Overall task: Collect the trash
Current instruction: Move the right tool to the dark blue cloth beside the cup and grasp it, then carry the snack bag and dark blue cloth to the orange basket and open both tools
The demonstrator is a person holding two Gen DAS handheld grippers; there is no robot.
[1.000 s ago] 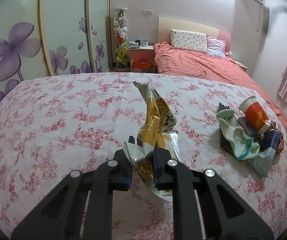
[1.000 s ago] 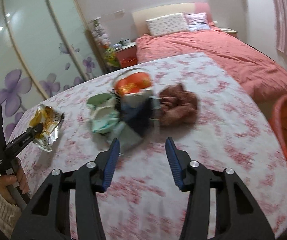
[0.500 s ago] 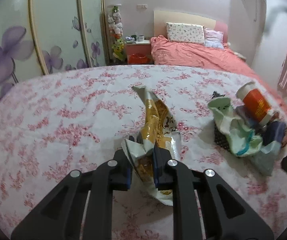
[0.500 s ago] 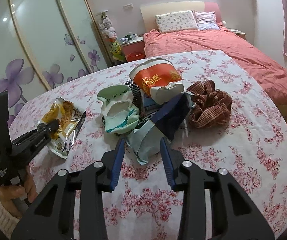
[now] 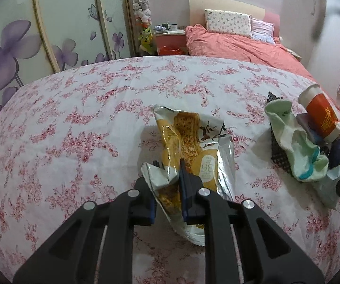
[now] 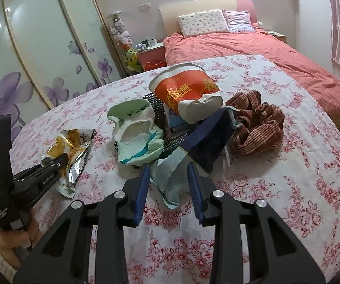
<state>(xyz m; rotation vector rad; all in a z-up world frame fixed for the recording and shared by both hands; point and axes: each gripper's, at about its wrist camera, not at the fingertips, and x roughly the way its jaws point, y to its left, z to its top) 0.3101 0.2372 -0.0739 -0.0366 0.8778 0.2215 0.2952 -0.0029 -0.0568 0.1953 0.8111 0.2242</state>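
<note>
- Left gripper [image 5: 167, 177] grips the yellow snack wrapper [image 5: 193, 151]; it should hold firm.
- Right gripper [image 6: 168, 179], closing around the pale-green packet [image 6: 167, 182] at six o'clock of the pile, should pinch only that.

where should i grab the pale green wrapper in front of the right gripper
Take the pale green wrapper by its loose near flap, coming from the near side. That flap sticks out clear of the pile, already between the closing right gripper fingers.

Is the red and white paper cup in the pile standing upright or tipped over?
Tipped over. The red and white paper cup lies on its side on top of the pile, its crumpled base end toward the right-wrist camera.
</note>
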